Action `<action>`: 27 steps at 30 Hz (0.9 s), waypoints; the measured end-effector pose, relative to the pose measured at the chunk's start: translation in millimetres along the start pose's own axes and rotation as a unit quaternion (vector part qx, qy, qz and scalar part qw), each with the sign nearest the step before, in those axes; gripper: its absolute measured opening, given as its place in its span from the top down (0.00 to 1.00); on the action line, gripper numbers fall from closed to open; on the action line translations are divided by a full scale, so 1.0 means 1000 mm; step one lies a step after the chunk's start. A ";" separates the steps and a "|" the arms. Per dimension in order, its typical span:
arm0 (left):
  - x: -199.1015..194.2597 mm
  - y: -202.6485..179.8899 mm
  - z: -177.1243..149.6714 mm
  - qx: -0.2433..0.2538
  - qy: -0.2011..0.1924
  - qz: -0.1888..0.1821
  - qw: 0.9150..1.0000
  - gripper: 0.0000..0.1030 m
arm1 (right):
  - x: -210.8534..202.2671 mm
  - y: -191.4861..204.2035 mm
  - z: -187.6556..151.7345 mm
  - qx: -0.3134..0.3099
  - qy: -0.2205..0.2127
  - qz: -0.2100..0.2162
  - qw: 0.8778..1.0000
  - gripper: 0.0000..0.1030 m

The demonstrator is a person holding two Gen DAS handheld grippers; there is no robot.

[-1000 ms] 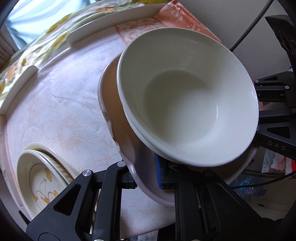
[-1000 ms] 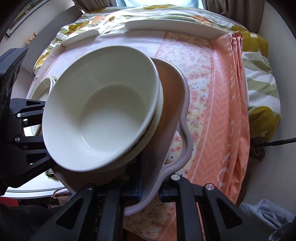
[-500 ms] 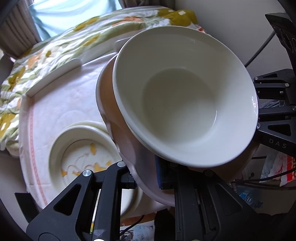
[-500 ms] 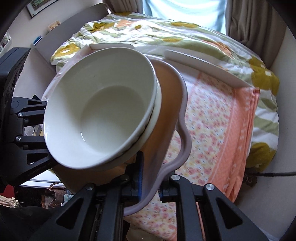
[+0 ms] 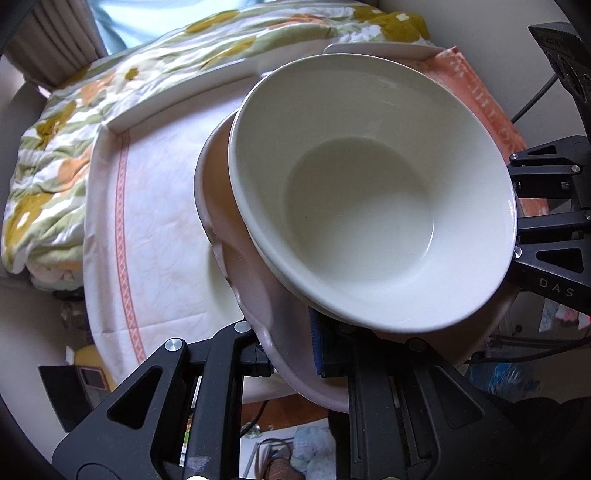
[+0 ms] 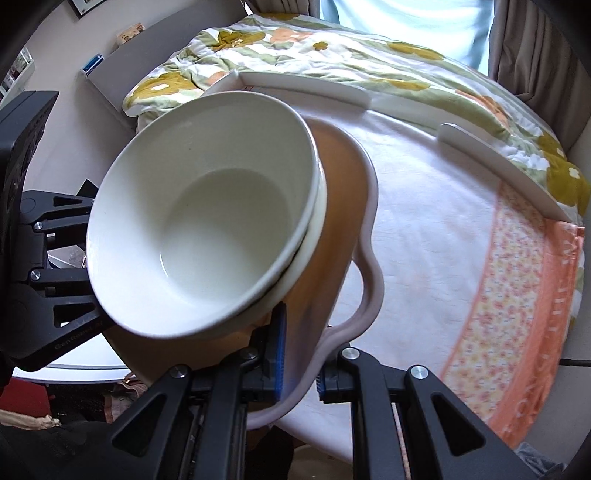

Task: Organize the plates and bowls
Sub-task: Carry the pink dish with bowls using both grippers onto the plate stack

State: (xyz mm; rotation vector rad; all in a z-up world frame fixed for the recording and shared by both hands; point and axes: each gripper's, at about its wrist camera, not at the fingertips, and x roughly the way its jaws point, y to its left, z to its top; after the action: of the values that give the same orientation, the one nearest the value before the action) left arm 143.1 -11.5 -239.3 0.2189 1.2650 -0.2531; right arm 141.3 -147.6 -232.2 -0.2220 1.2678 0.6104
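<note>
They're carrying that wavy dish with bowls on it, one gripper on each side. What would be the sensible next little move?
Probably lower it level onto the white cloth. Both the left gripper and right gripper clamp the pink dish, and the stacked bowls ride tilted above the table.

A flowery quilt (image 6: 332, 55) lies on the bed behind the table (image 5: 166, 206), and bright light comes through the window (image 6: 406, 22) with brown curtains (image 6: 517, 44)

left wrist: looking steeply down, close behind its tool | right wrist: likewise | both sharing white bowl (image 5: 369, 199) (image 6: 207, 236), tabletop (image 5: 155, 229) (image 6: 424, 236)
</note>
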 end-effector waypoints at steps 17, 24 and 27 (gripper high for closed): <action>0.044 0.027 -0.018 0.033 -0.007 -0.020 0.999 0.89 | 0.045 0.035 -0.011 0.089 -0.003 -0.030 0.996 0.88; 0.045 0.029 -0.021 0.020 -0.020 -0.021 0.999 0.88 | 0.043 0.030 -0.017 0.102 -0.007 -0.029 0.994 0.88; 0.044 0.028 -0.020 0.025 -0.016 -0.012 0.999 0.87 | 0.044 0.033 -0.015 0.099 -0.001 -0.032 0.995 0.88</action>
State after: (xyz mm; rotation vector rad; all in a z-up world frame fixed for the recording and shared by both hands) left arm 146.1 18.1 -286.1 0.2421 1.2310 -0.3089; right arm 118.3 -114.2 -272.6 -0.0953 1.3044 0.4268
